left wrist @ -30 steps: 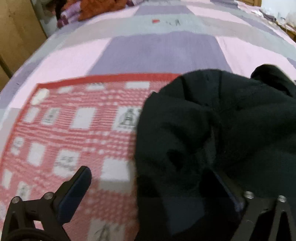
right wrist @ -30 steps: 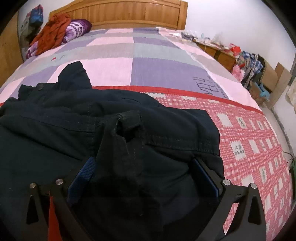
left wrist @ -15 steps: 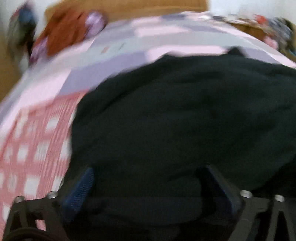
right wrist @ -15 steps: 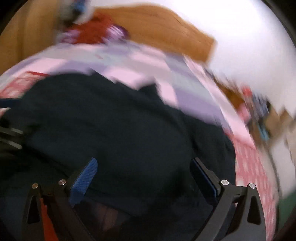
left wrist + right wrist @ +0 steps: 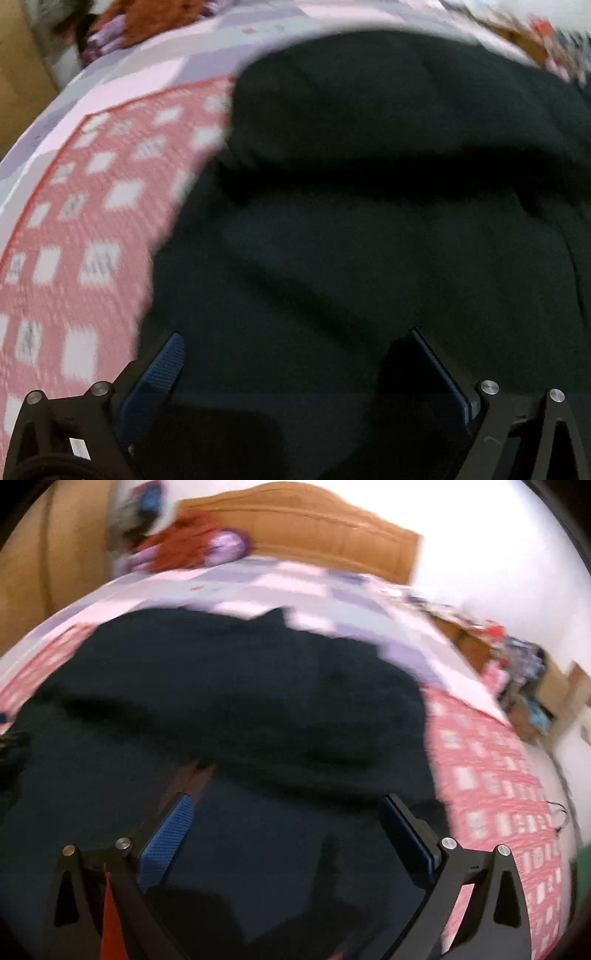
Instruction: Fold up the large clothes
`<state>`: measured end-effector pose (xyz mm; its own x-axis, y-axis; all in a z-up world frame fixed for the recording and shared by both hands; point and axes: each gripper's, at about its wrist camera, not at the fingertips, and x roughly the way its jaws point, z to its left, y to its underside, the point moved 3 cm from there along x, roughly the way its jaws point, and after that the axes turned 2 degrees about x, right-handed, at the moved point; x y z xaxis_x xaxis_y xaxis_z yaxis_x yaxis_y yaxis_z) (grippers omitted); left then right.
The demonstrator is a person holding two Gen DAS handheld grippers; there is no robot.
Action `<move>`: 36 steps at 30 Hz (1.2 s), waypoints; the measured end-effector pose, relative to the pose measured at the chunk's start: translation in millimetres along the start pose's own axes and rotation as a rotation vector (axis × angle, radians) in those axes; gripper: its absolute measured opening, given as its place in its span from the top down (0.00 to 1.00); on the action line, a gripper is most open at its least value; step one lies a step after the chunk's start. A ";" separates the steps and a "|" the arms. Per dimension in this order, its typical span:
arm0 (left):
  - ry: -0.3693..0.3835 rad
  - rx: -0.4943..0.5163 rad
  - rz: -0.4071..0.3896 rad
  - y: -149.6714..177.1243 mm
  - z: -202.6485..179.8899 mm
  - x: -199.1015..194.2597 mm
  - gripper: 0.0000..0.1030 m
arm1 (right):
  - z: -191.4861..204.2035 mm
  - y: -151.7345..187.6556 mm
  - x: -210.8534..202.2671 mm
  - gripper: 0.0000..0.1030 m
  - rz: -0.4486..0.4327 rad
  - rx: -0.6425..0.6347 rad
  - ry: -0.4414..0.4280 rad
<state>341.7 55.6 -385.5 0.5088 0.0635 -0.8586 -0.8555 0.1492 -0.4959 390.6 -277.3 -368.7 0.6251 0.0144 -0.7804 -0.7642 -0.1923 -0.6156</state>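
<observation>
A large dark navy garment lies bunched on the bed, with one thick fold doubled over its far part. It fills most of both wrist views, which are blurred by motion. My left gripper hovers over its near part with wide jaws that are closing slightly. The cloth lies under and between its blue pads, which do not press on it. In the right wrist view the garment spreads the same way. My right gripper stands open above it, nothing pinched.
A red-and-white patterned blanket lies under the garment, on a pink, grey and purple checked bedspread. Orange and purple clothes are piled by the wooden headboard. Cluttered furniture and boxes line the bed's right side.
Both grippers have swept sideways over the bed. The left camera now looks across the garment instead of at its left edge. The garment's far part now lies doubled over in a thick fold.
</observation>
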 end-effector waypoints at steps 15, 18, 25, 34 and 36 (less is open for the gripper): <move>-0.008 -0.074 -0.034 60.4 6.9 -82.3 0.04 | -59.7 131.6 -80.8 0.02 0.155 0.118 0.144; -0.007 -0.020 0.036 91.7 -19.3 -86.5 0.04 | -11.6 131.8 -102.4 0.02 0.098 0.055 0.000; -0.097 -0.083 0.112 172.8 -15.6 -115.6 0.04 | 12.7 183.6 -105.1 0.02 0.167 -0.119 -0.047; -0.136 -0.072 0.088 188.9 -6.4 -143.5 0.05 | -57.1 227.9 -131.5 0.02 0.178 -0.025 0.046; -0.128 -0.054 0.076 193.5 -7.1 -144.0 0.05 | -52.7 235.1 -142.2 0.02 0.174 0.001 0.030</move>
<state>102.3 68.2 -358.8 0.4476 0.1982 -0.8720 -0.8941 0.0866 -0.4393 130.4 -376.2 -396.7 0.4882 -0.0482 -0.8714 -0.8612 -0.1883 -0.4720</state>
